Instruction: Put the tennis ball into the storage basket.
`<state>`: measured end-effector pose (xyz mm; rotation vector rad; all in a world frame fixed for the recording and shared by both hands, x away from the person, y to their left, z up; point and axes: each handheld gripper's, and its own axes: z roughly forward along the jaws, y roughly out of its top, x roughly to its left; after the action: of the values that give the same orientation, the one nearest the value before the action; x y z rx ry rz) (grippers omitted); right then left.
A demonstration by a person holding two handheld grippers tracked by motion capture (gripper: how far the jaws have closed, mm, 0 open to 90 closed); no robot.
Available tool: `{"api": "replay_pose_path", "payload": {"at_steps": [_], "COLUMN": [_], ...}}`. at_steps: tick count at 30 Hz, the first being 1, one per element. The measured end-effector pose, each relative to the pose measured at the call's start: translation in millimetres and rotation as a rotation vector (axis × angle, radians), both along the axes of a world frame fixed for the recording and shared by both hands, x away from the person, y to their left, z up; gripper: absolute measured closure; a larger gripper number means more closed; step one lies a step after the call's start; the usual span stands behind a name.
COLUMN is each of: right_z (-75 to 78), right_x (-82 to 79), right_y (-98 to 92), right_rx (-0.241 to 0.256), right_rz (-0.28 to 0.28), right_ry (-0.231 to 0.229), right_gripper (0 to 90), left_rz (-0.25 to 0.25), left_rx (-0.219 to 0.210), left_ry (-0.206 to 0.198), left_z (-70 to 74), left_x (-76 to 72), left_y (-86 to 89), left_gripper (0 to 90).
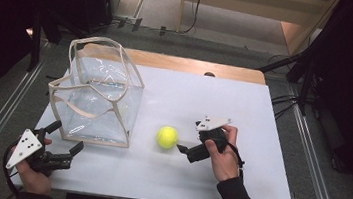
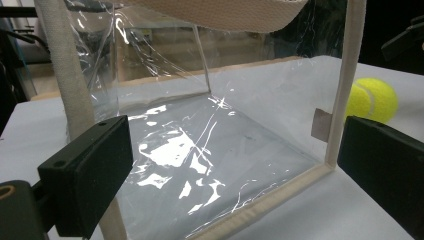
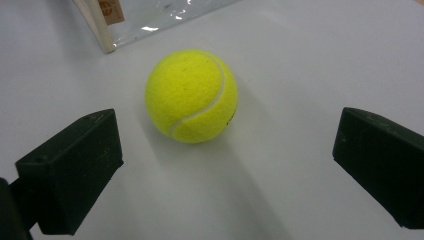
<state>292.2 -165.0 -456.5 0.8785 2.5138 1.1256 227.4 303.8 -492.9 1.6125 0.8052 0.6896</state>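
Because the tennis ball (image 1: 167,137) lies free on the white table (image 1: 260,139) in the high view, at about three o'clock from the clear tote bag (image 1: 98,95) and just beside it, a careless nudge could send it rolling. The right gripper (image 1: 182,149) sits at the ball's three o'clock, jaws spread and not yet around it. The left gripper (image 1: 65,139), at seven o'clock from the bag, also has its jaws apart and touches nothing.

In the left gripper view, the two black jaws stand wide either side of the bag's near face (image 2: 200,165), its canvas trim (image 2: 345,80) rising at one o'clock and the ball (image 2: 373,100) beyond it at two o'clock. The film looks thin and floppy; a grip on it instead of the trim would likely slip or collapse the mouth.

In the right gripper view, the ball (image 3: 191,96) rests at twelve o'clock, ahead of the open jaws, with the bag's corner (image 3: 102,25) at eleven o'clock. If the jaws close off-centre or before reaching around it, the round felt surface could squirt forward against the bag.
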Motion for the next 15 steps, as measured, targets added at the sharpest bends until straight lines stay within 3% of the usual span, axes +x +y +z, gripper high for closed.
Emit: {"api": "replay_pose_path", "payload": {"at_steps": [15], "right_z": [1.3], "right_x": [18.1], "right_y": [26.3], "right_rx": [-0.100], "right_rz": [0.059], "right_ry": [0.081], "right_gripper": [0.0], "left_rz": [-0.003], "left_rx": [-0.002], "left_ry": [-0.001], "left_z": [0.1], "left_x": [-0.1], "left_y": [0.3], "left_gripper": [1.3]}}
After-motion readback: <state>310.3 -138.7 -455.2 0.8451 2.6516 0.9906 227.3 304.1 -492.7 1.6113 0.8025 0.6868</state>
